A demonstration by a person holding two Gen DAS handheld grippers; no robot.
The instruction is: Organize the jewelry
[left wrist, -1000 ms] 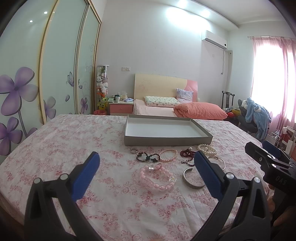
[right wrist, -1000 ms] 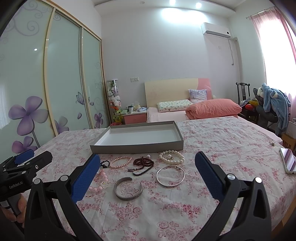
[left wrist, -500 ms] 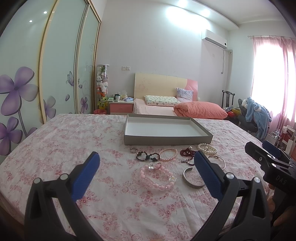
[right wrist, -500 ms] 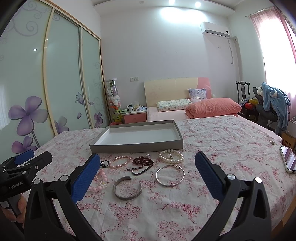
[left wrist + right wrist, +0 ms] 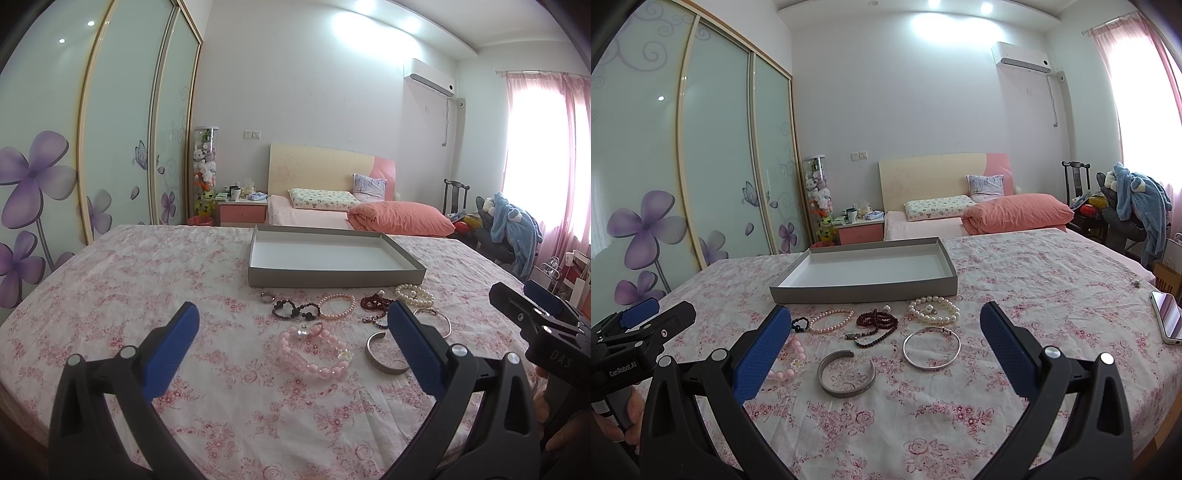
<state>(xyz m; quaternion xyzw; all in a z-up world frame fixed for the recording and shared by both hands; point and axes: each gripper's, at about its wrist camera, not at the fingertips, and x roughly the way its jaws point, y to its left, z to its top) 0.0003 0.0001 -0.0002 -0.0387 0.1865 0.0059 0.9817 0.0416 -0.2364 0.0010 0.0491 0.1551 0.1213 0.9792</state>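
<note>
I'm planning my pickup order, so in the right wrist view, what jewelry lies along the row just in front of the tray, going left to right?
Pink pearl bracelet → dark red bead strand → white pearl bracelet. A small black piece at the far left is partly hidden by the gripper finger, so I leave it out.

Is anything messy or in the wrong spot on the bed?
The gray box has nothing in it, while all the jewelry lies loose on the bedspread in front of it. A small charm also sits alone by the far right edge, near a phone.
</note>
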